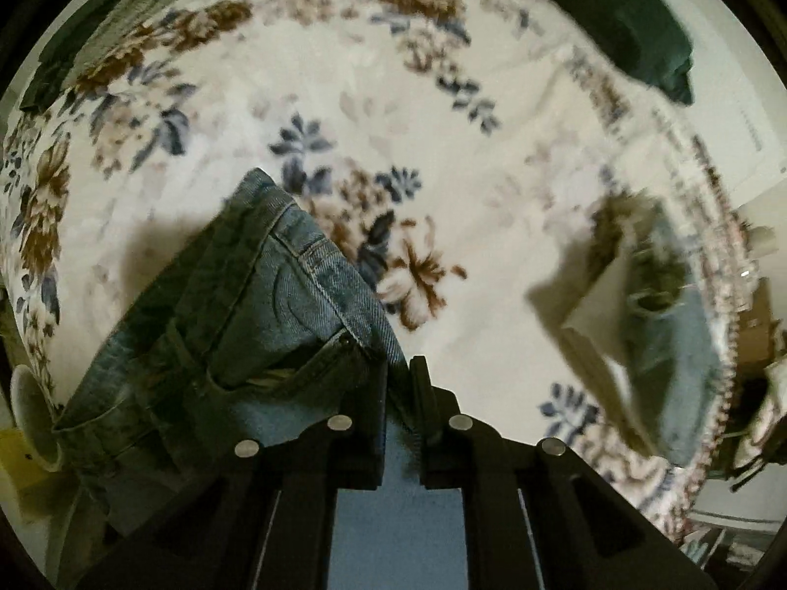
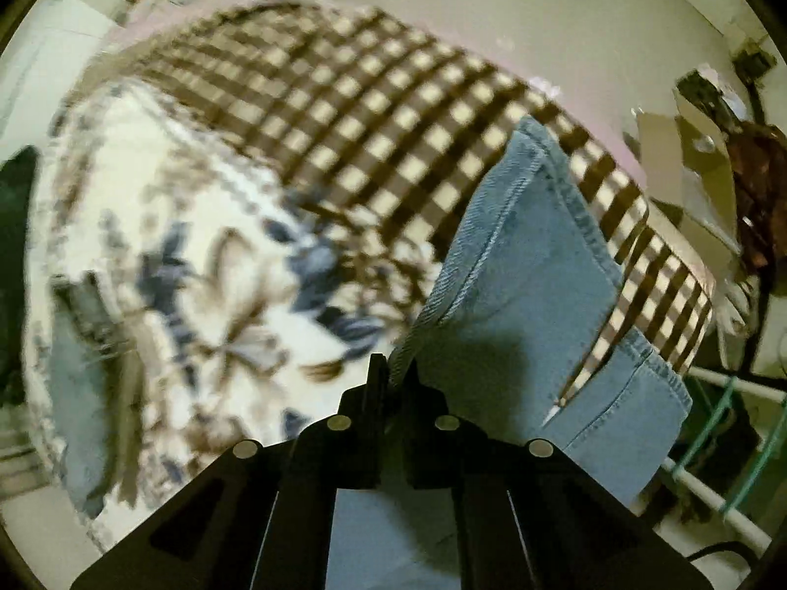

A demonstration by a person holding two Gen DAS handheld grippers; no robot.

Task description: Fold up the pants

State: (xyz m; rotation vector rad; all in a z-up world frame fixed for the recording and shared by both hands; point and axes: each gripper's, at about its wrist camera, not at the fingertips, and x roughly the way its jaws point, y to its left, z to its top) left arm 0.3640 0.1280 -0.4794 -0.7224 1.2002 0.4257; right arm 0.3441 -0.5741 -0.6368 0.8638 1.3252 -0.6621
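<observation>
The pants are blue jeans. In the left wrist view their waist and pocket end (image 1: 236, 324) hangs bunched to the left above a floral bedspread (image 1: 374, 78), and my left gripper (image 1: 399, 373) is shut on a fold of the denim. In the right wrist view the leg ends (image 2: 521, 265) hang with their hems over the bed's edge, and my right gripper (image 2: 393, 373) is shut on the denim edge. Both views are motion-blurred.
A brown-and-cream checked blanket (image 2: 374, 113) covers the far side of the bed. A dark green cloth (image 1: 634, 24) lies at the bedspread's far right. A blurred object (image 1: 644, 305) is at the right in the left wrist view. White rails (image 2: 713, 496) stand beside the bed.
</observation>
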